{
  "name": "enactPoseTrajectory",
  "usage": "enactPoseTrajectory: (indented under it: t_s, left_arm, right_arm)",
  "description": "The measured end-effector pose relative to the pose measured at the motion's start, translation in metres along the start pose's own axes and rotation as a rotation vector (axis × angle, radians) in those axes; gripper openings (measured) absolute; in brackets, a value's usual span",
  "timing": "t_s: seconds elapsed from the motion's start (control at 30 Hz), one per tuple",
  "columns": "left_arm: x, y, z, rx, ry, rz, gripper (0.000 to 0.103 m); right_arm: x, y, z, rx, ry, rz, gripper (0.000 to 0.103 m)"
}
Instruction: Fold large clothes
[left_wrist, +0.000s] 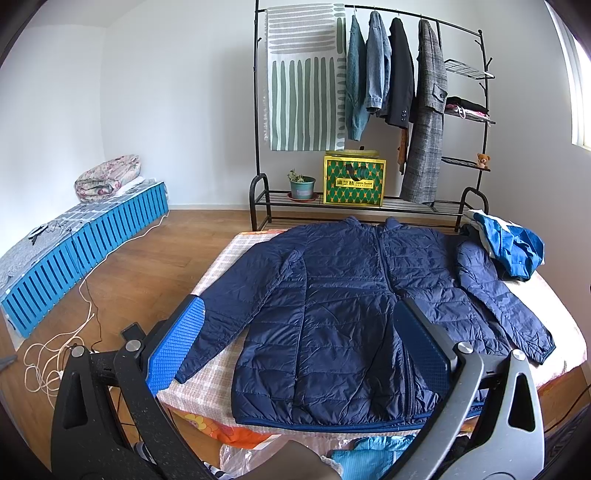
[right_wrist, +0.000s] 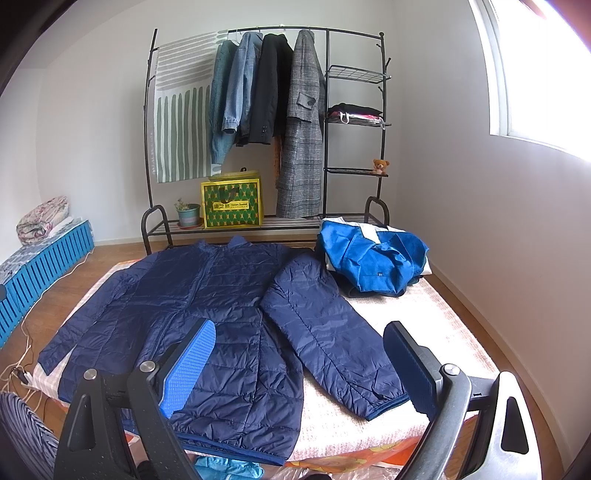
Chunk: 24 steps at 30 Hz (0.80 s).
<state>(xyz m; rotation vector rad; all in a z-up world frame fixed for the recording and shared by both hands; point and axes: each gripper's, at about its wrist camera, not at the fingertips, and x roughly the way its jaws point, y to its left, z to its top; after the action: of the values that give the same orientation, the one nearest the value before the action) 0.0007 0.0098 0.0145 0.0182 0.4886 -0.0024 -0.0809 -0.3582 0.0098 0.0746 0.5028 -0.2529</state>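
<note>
With the navy jacket (left_wrist: 343, 314) flat on the bed (right_wrist: 424, 325), collar far, hem near, both grippers hover open and empty over the hem: left gripper (left_wrist: 303, 354) mid-body, right gripper (right_wrist: 299, 365) nearer the right sleeve (right_wrist: 332, 339).

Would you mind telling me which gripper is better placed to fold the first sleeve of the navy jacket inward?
Probably the right. The right gripper is open with the jacket's right-side sleeve lying between its jaws, cuff nearest. The left gripper, also open, frames the jacket's body, with the other sleeve off beside one jaw.
</note>
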Motion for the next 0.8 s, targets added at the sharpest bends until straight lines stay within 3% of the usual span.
enactPoseTrajectory:
  t_s: [0.37, 0.57, 0.8]
  left_arm:
    - [0.000, 0.007, 0.005, -0.007, 0.012, 0.016, 0.103]
    - [0.017, 0.026, -0.004, -0.038, 0.032, 0.048, 0.103]
    - [0.052, 0.062, -0.013, -0.081, 0.108, 0.082, 0.103]
  right_arm:
    - [0.007, 0.013, 0.003, -0.014, 0.003, 0.026, 0.094]
    - [0.014, 0.028, 0.007, -0.040, 0.003, 0.054, 0.094]
    - [0.029, 0.047, 0.010, -0.063, 0.013, 0.094, 0.094]
